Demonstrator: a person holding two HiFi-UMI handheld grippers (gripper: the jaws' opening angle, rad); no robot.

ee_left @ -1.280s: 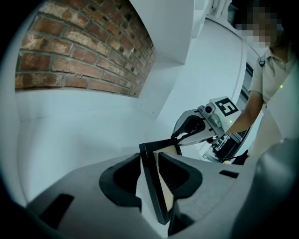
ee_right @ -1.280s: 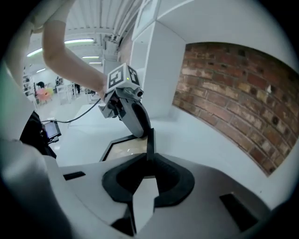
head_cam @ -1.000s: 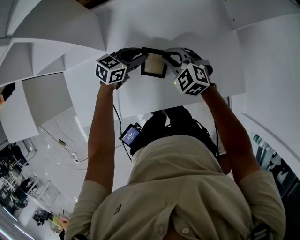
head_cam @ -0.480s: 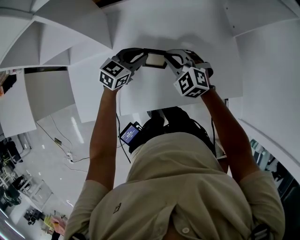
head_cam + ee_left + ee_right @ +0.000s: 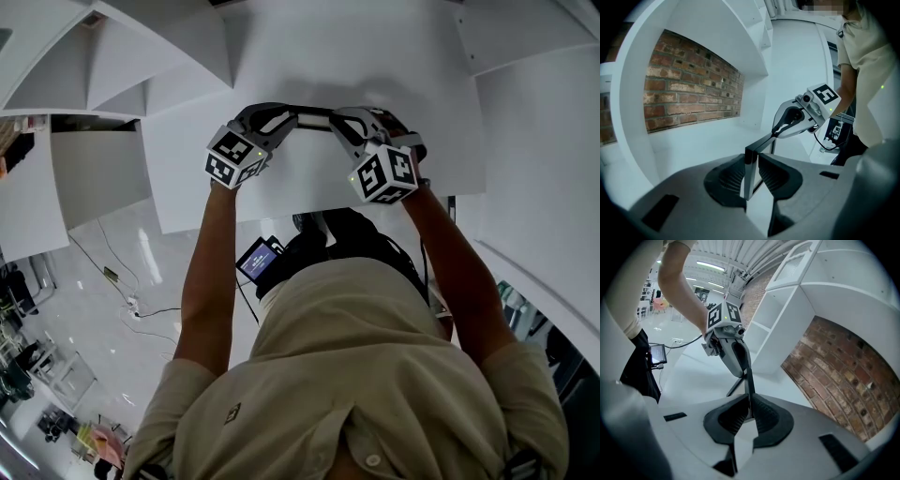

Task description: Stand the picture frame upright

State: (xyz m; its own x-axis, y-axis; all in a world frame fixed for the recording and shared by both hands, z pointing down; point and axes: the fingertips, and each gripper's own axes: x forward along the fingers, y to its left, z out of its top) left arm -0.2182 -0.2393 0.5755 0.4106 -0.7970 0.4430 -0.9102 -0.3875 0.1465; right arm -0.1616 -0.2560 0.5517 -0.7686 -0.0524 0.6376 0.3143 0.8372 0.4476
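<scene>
Left gripper (image 5: 751, 178) and right gripper (image 5: 750, 414) clamped on picture frame (image 5: 759, 144) at opposite edges, right jaws just closed in; best keep both level, seat bottom edge squarely below them.

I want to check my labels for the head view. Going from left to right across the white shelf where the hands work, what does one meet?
The left gripper → frame, seen edge-on → right gripper, whose jaws have just been closing, with the frame's edge between them.
</scene>
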